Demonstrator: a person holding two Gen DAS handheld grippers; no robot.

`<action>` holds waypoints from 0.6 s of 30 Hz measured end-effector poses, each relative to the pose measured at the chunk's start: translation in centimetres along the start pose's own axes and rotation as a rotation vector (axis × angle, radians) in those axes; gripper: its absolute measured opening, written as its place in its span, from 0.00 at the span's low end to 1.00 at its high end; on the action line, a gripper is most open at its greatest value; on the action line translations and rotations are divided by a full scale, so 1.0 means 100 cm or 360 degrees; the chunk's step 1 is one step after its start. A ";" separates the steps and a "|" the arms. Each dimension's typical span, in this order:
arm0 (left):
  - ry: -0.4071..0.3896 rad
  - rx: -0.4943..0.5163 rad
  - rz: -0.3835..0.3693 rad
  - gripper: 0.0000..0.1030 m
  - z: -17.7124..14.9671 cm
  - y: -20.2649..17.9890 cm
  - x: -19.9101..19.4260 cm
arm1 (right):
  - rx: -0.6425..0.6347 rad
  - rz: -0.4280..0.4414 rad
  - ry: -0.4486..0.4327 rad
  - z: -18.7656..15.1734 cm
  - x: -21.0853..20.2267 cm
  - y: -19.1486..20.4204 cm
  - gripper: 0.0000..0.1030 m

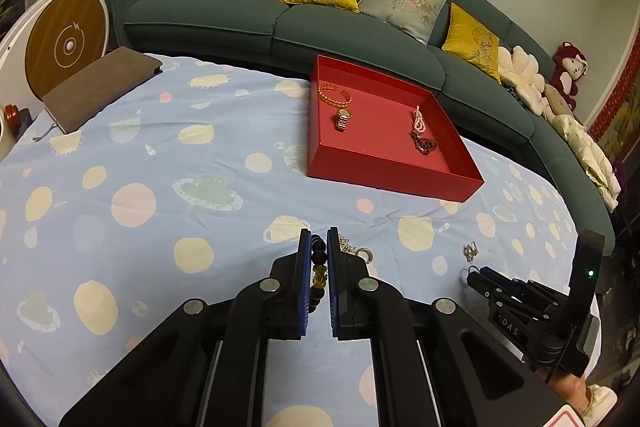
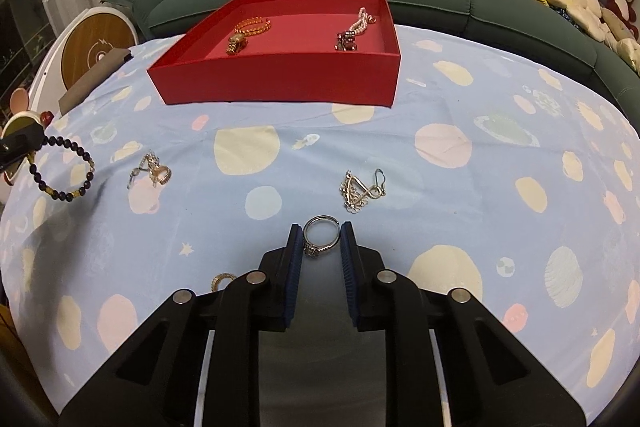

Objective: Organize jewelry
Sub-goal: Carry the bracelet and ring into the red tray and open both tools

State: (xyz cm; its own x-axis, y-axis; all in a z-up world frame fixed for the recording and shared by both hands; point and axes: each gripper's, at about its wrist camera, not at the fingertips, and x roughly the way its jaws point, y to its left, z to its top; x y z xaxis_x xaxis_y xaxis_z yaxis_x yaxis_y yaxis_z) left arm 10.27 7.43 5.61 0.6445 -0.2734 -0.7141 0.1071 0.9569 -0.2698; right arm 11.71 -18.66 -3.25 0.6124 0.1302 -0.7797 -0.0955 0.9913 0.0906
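We see a red tray on the blue spotted cloth near the sofa, and inside it lie four pieces: an orange beaded bracelet touching a gold watch on one side, and a pink pearl strand running down to a dark red beaded piece on the other. Our left gripper has its blue pads drawn nearly together on a dark beaded bracelet with an amber charm; from the right wrist view that bracelet hangs from the tips, lifted off the cloth. Our right gripper stands narrowly parted, its pads pressing either side of a silver ring with a stone setting, held upright between them. On the cloth, outside the tray, we make out a gold filigree pendant with a hook just beyond the ring, a small gold tangle near the hanging bracelet, and a gold band beside the right gripper's left finger
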 end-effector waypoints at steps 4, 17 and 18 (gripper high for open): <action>-0.0004 0.0069 -0.0037 0.05 0.023 -0.017 -0.001 | 0.0010 0.0062 -0.0087 0.028 -0.021 0.004 0.18; -0.0020 0.0253 -0.0090 0.05 0.128 -0.083 0.094 | 0.0118 0.0092 -0.0173 0.147 0.022 -0.023 0.18; -0.0009 0.0254 -0.0075 0.05 0.133 -0.087 0.105 | 0.0129 0.0091 -0.0166 0.152 0.029 -0.024 0.18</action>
State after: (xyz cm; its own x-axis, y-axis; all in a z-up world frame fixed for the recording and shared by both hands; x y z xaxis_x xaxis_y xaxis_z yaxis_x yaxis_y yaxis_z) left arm 26.18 -2.50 9.08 0.6402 -0.3185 -0.6991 0.2563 0.9464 -0.1965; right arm 25.64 -20.39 3.65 0.6863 0.1838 -0.7038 -0.0716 0.9799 0.1861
